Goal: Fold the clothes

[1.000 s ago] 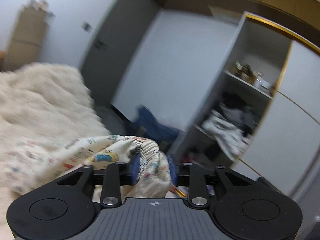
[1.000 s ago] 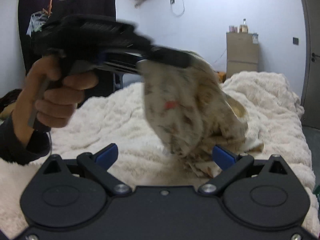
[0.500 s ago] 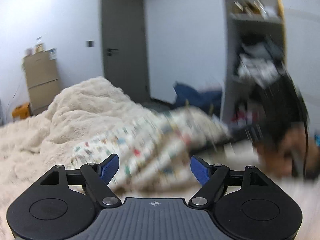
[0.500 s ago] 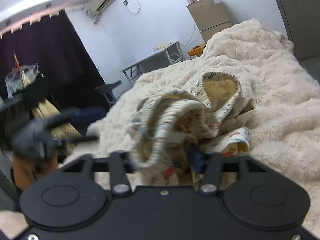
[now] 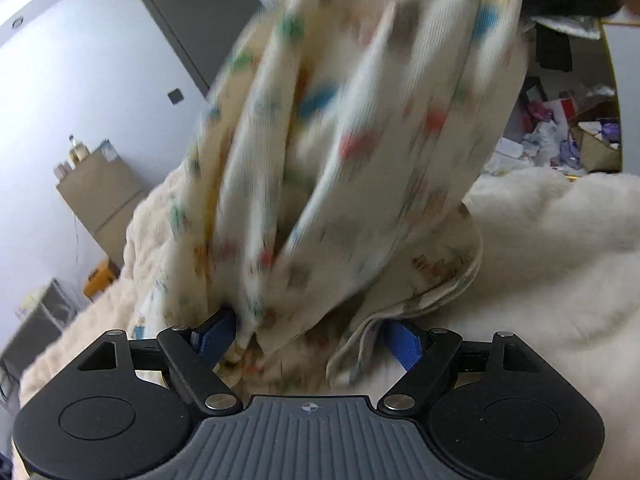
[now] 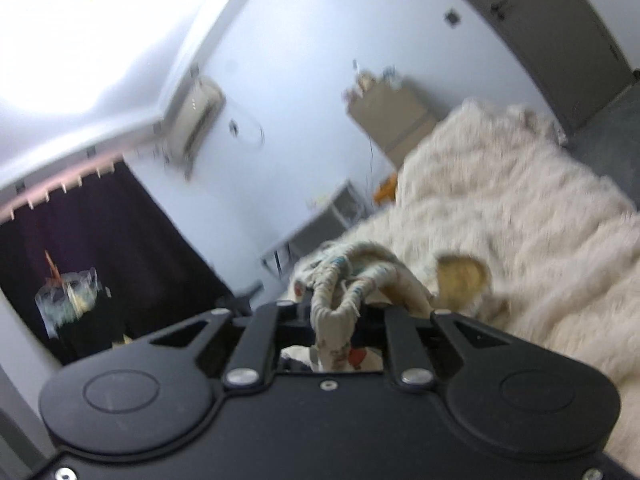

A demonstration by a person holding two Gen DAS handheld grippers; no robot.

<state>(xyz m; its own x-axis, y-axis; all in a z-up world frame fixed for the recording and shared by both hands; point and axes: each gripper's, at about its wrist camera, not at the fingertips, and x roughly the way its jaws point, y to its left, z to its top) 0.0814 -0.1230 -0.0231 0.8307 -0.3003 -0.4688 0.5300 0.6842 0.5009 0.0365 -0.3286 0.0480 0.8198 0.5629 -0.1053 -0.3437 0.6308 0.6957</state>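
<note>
While the left gripper gapes wide at lower centre, the right gripper pinches the printed garment over the fluffy blanket.

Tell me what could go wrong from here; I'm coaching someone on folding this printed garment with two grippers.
The right gripper is shut on a bunched wad of the garment, not one clean edge, so the fold may start crooked. The left gripper is open with hanging folds between its fingers; closing now could pinch several layers. The garment's lower part drags on the fluffy blanket and may crumple.
</note>
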